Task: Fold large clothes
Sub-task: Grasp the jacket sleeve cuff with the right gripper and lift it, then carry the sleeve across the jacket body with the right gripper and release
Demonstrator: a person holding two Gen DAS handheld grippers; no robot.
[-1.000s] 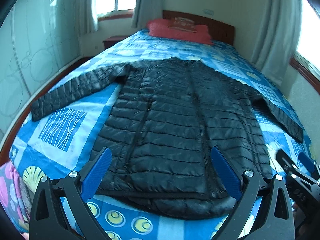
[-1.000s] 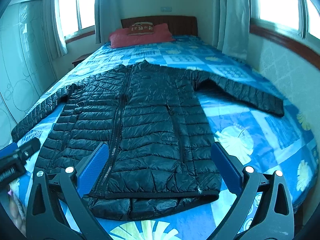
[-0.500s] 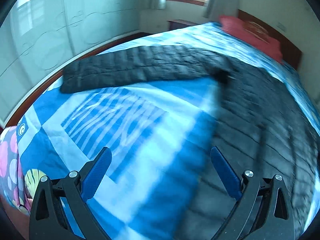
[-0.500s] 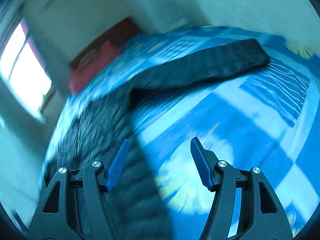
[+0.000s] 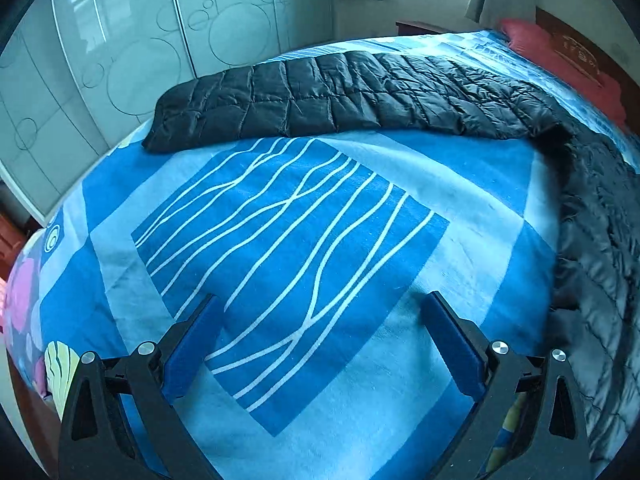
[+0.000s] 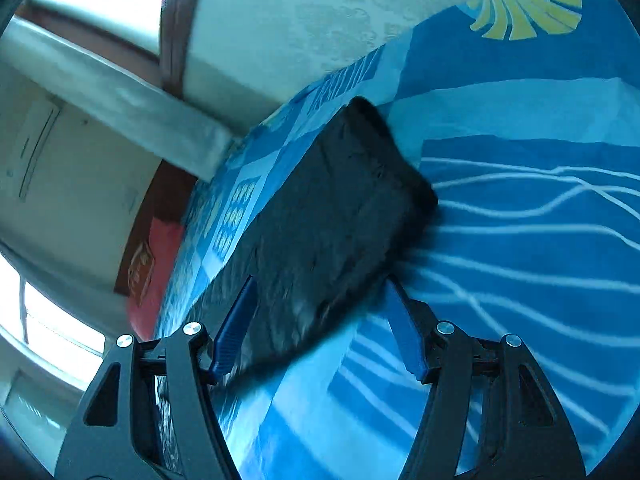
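A black quilted puffer jacket (image 5: pixel 592 240) lies flat on the bed. Its left sleeve (image 5: pixel 320 100) stretches out to the left across the far part of the left wrist view, its cuff near the bed's edge. My left gripper (image 5: pixel 320 340) is open and empty, low over the blue bedspread (image 5: pixel 296 240), well short of that sleeve. In the tilted right wrist view the other sleeve (image 6: pixel 340 220) lies ahead, its side edge between my open blue fingertips (image 6: pixel 240 320). My right gripper (image 6: pixel 320 324) is open and close above this sleeve.
White sliding wardrobe doors (image 5: pixel 120 60) run along the bed's left side. A red pillow (image 5: pixel 560 52) and a wooden headboard stand at the far end. A wall (image 6: pixel 300 20) and a window frame border the bed's right side.
Both grippers have swung outward from the jacket's hem. The left one now faces the left sleeve; the right one has rolled over and closed in on the right sleeve.
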